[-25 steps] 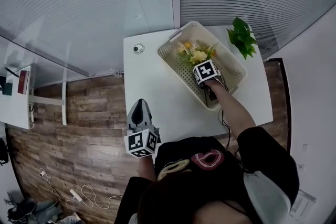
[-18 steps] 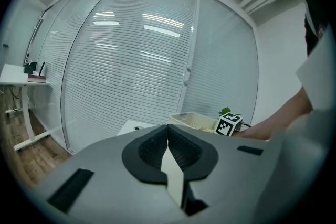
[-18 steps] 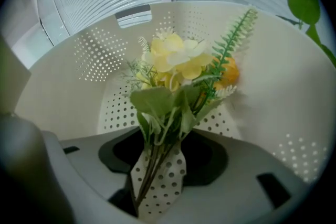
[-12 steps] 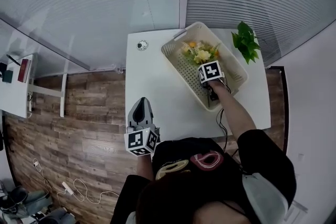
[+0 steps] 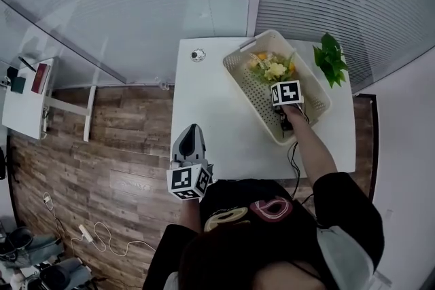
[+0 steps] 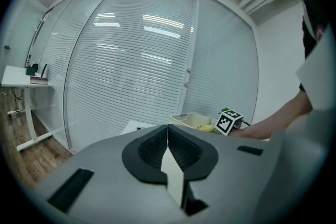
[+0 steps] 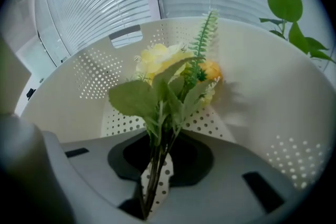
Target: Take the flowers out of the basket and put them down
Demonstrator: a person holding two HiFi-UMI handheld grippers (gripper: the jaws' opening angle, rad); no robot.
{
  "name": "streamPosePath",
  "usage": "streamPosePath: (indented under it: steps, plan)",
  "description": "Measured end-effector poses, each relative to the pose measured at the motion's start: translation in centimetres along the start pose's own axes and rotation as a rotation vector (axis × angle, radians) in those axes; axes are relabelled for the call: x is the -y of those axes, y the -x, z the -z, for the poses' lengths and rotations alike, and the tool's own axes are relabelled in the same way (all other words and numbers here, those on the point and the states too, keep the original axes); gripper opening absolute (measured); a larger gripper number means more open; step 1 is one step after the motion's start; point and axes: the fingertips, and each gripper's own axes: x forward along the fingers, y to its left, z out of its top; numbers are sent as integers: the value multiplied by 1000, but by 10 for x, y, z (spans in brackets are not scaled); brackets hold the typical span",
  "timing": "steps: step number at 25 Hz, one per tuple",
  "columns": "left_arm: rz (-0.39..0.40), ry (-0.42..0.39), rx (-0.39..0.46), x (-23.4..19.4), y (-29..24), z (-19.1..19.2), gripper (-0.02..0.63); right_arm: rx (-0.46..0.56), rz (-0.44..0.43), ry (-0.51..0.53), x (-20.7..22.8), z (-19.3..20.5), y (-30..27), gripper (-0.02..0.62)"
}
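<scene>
Cream perforated basket (image 5: 253, 96), upper right: pinched yellow-and-green flowers (image 7: 167, 68) by stems in closing right gripper (image 7: 156, 168); likely needed lifting out; left gripper (image 6: 168, 150) shut, empty.

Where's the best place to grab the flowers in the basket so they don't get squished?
Grab the flowers by their thin, bunched stems, not the soft blooms. They lie in the basket with the stems pointing toward the person, so come in from that end. The right gripper is closing on the stems just there.
</scene>
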Motion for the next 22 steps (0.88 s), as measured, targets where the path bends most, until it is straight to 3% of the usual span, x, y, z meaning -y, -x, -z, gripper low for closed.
streamPosePath:
  steps: [10, 22]
  plan:
    - [-6, 10, 12, -16, 13, -1, 18, 83, -33, -35, -7, -25, 34, 60]
    - [48, 21, 24, -7, 21, 4, 18, 214, -53, 39, -25, -51, 106, 57]
